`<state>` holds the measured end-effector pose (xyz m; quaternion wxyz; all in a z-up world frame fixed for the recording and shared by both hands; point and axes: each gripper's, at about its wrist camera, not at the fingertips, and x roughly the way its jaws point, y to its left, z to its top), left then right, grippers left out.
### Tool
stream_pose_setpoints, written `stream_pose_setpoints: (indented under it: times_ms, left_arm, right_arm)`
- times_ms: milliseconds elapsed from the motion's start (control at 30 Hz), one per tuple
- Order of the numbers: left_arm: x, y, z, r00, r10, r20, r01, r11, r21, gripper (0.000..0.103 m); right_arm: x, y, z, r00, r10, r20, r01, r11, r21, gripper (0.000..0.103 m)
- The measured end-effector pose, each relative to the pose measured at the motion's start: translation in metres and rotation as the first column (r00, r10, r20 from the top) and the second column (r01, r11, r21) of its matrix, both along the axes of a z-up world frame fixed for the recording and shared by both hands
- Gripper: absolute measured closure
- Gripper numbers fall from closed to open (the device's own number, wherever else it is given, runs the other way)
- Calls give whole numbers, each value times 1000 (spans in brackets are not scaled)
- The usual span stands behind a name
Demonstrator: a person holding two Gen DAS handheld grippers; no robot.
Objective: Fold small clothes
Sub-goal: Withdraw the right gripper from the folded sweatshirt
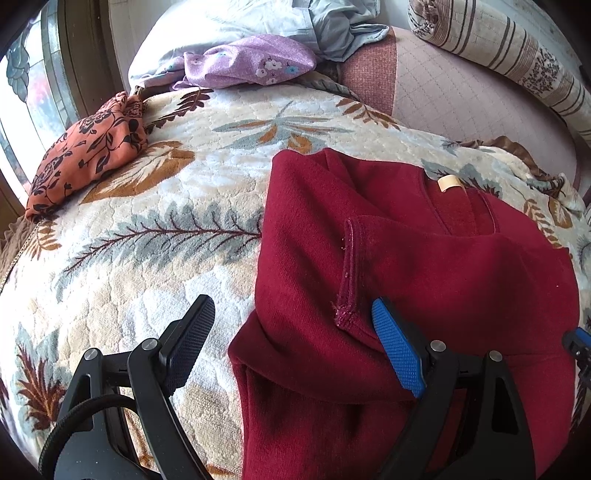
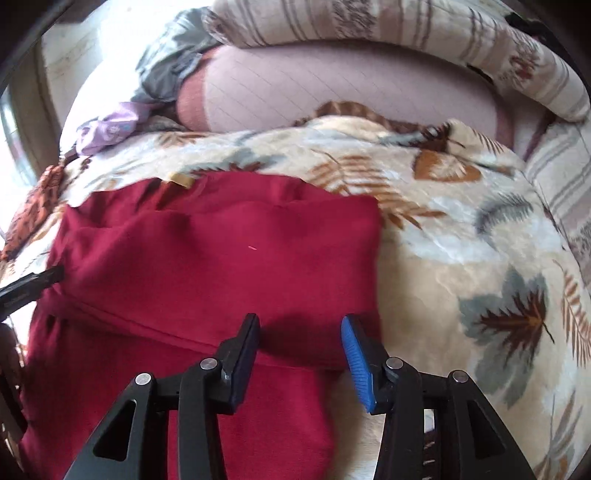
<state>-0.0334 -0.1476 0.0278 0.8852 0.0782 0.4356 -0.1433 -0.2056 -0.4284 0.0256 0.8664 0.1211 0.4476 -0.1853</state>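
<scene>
A dark red knit top (image 1: 424, 266) lies partly folded on a cream leaf-patterned blanket (image 1: 166, 221), with a cream neck label (image 1: 448, 182) at its far edge. My left gripper (image 1: 291, 332) stands wide open over the top's left edge. Its blue pad (image 1: 395, 350) is over the red cloth and its black pad (image 1: 192, 339) over the blanket. My right gripper (image 2: 301, 347) is open just above a folded edge of the top (image 2: 221, 251), near its right side, with nothing pinched. The left gripper's black finger (image 2: 33, 284) shows at the top's left edge.
Orange floral cloth (image 1: 88, 151), purple floral cloth (image 1: 251, 61) and a light blue garment (image 1: 332, 29) lie at the far left. A striped bolster (image 1: 517, 62) and pink quilted mattress (image 1: 461, 96) lie behind. A window (image 1: 33, 85) is on the left.
</scene>
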Motion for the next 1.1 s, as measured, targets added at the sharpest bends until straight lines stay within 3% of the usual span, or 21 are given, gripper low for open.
stream_pose_setpoints:
  times_ms: [67, 233, 300, 367, 433, 667, 800, 933, 1100]
  left_arm:
    - [-5, 0, 1, 1000, -4, 15, 4, 1000, 8, 15]
    - [-23, 9, 6, 999, -26, 25, 27, 1000, -4, 15]
    - [-34, 15, 8, 999, -48, 12, 48, 999, -17, 15]
    - [-47, 19, 11, 997, -74, 6, 74, 997, -28, 15]
    - [-60, 22, 16, 996, -92, 21, 92, 996, -21, 15]
    - [-105, 31, 20, 991, -131, -1, 131, 991, -10, 15]
    - [-131, 39, 17, 991, -136, -15, 136, 991, 0, 15]
    - [-154, 56, 15, 990, -135, -29, 135, 991, -14, 15]
    - [-172, 75, 15, 990, -135, -37, 135, 991, -15, 15]
  right_arm:
    - [-2, -8, -9, 1000, 6, -1, -6, 999, 33, 59]
    - [-19, 2, 15, 999, 38, 0, -38, 998, 41, 58]
    - [-37, 3, 24, 999, 32, 30, -34, 997, 63, 51]
    - [-58, 4, 27, 998, 18, 53, -24, 994, 106, 29]
    - [-76, 6, 29, 998, 18, 68, -28, 988, 149, 29]
    - [-120, 20, 25, 999, 0, 52, -9, 986, 164, 26]
    - [-131, 27, 16, 999, -5, 53, -4, 983, 186, 26]
    - [-134, 39, 8, 1000, 8, 13, -10, 991, 131, 26]
    - [-150, 42, 1, 998, 50, 28, -55, 977, 208, 26]
